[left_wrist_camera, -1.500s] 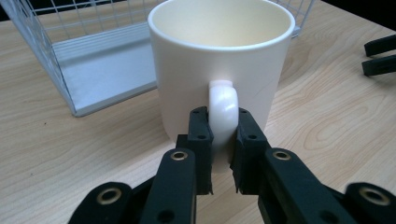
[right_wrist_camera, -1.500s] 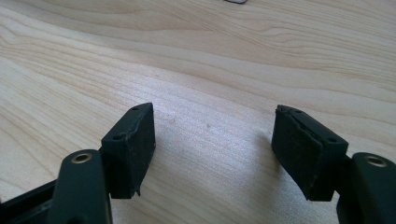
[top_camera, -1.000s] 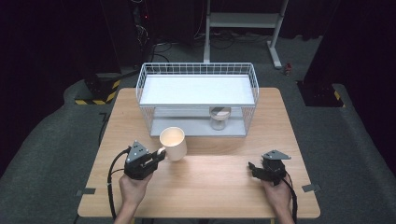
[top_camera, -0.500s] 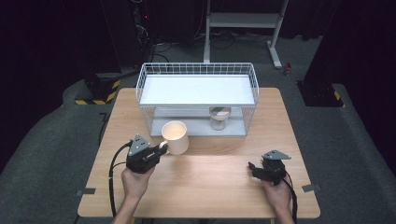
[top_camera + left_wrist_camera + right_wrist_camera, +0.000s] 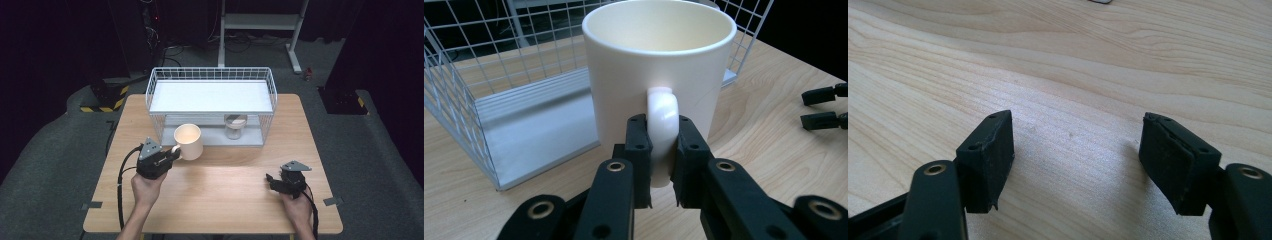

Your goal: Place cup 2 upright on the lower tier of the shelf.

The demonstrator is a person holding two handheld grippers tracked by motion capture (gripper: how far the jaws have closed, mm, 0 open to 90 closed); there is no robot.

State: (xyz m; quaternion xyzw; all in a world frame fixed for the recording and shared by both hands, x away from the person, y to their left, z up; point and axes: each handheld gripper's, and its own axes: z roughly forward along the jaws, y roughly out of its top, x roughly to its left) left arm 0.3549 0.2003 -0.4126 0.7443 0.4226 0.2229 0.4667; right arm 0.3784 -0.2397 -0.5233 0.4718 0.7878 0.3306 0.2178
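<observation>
We find the high view lit from above: the wooden table (image 5: 215, 200) and the white wire rack (image 5: 212, 95) are bright, the floor around them falls to near black. The rack's top shelf is close to overexposed. In the left gripper view a glare spot sits on the handle of the cream mug (image 5: 659, 75); the nearest black jaw parts are soft. In the right gripper view we note soft shadows under the jaws, with sharp wood grain.

mug (image 5: 659, 65) — cream, upright | handle clamped in left gripper (image 5: 659, 165) — beside wire rack (image 5: 210, 102)
</observation>
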